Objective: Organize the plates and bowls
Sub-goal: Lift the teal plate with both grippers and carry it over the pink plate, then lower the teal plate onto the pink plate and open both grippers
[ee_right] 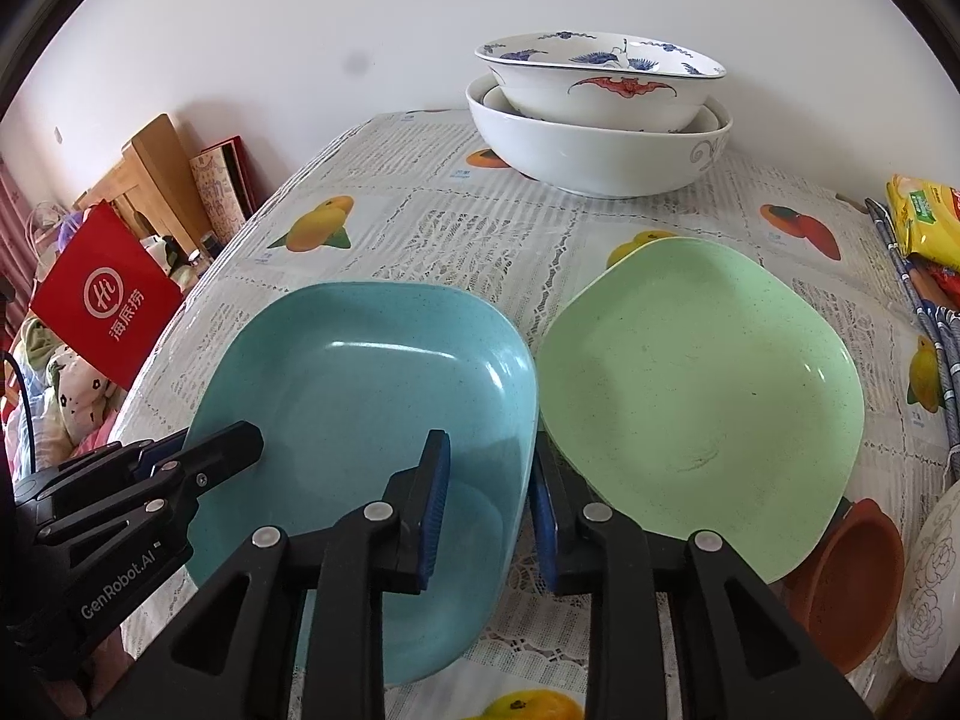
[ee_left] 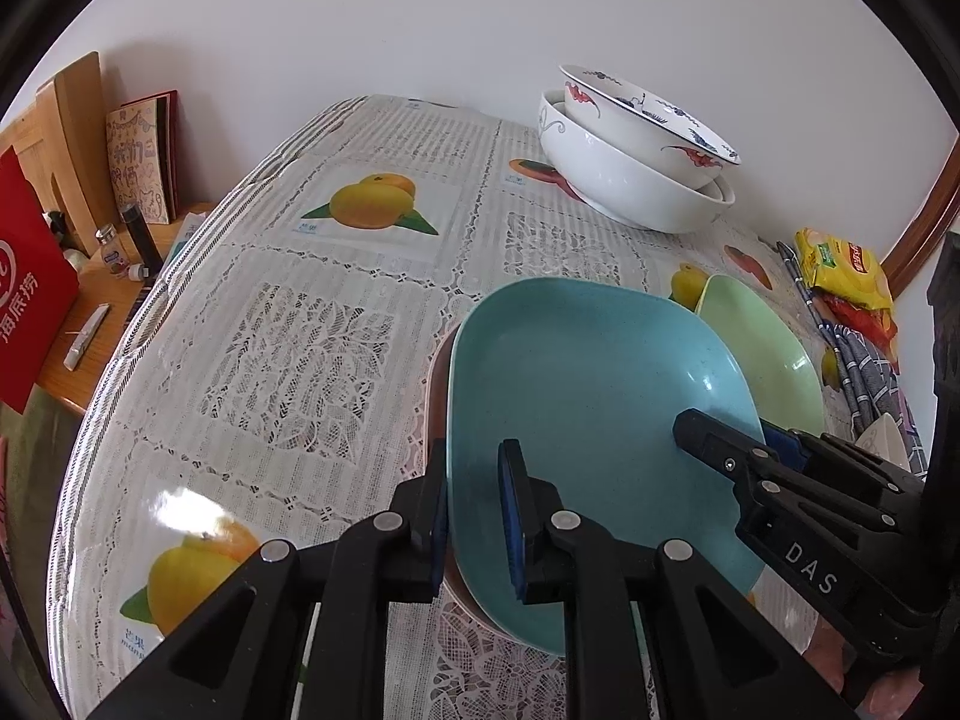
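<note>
A blue plate (ee_left: 588,372) (ee_right: 372,384) lies on the lace tablecloth, with a brown rim (ee_left: 437,372) showing under its left edge. My left gripper (ee_left: 474,450) (ee_right: 228,450) is shut on the plate's left rim, one finger outside and one inside. My right gripper (ee_right: 489,444) (ee_left: 696,426) straddles the right rim with its jaws open, and a gap shows at the inner pad. A green plate (ee_right: 702,396) (ee_left: 768,348) lies just to the right of the blue one. At the back, a blue-and-red patterned bowl (ee_right: 600,84) (ee_left: 648,114) sits nested in a larger white bowl (ee_right: 600,150) (ee_left: 630,192).
A brown dish (ee_right: 852,576) and a white floral piece (ee_right: 930,588) sit at the front right, partly under the green plate. Yellow snack packets (ee_right: 924,210) and a striped cloth (ee_left: 864,372) line the right edge. Left of the table's edge are a red bag (ee_right: 108,300) and a cluttered wooden side table (ee_left: 108,300).
</note>
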Tool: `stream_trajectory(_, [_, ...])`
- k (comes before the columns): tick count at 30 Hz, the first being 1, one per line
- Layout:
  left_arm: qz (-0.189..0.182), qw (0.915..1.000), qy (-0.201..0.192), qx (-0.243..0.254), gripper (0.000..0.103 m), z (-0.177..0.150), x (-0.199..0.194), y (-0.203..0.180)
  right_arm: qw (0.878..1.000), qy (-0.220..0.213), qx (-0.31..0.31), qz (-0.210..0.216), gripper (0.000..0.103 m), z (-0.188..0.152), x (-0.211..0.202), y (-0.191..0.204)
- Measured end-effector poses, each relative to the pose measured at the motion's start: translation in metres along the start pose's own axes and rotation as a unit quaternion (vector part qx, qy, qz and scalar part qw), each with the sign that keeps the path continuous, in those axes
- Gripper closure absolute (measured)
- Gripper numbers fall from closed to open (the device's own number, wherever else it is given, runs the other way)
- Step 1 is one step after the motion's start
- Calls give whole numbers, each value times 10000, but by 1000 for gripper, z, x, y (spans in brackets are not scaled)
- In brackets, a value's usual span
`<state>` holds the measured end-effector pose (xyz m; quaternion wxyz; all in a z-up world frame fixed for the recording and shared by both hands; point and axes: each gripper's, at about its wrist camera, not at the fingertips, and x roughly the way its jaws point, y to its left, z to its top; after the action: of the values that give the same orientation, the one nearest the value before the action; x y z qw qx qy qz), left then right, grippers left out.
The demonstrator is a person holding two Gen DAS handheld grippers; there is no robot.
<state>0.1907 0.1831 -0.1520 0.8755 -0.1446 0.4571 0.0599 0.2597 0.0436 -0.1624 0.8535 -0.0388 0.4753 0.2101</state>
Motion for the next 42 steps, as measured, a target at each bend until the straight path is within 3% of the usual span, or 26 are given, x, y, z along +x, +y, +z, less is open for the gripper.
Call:
stream_trajectory(3, [-34,10000,42,0,84,-1,-1,-2,10000,2,7,-5,72,-1,-3,-1])
stream_trajectory(6, [-100,9999,38,58,73,-3,-5,-6,10000,-47,14,-56,67,-2,-9,-3])
stream_trajectory(11, [-165,9997,-91,128,45,-6,-16,-14,9998,-130,26,-128,61,-6,-20,-5])
stream_trajectory(13, [-72,9997,-152,165,40,-6,-21,-17,9998,-166,62,-104,61,-7,-25,-7])
stream_trajectory(24, [136,9994,-229,228,38,-6,-37,-28,9988,-397,67,-279,48,-17,-57,-17])
stream_trajectory(33, [312,9979,-440,355,32,-3,-55,-49,9964,-593,427,-437,48,-24,-91,-52])
stream_trajectory(42, [241,9966,-611,505,31,6,-65,-78,9943,-659,567,-612,47,-29,-117,-82])
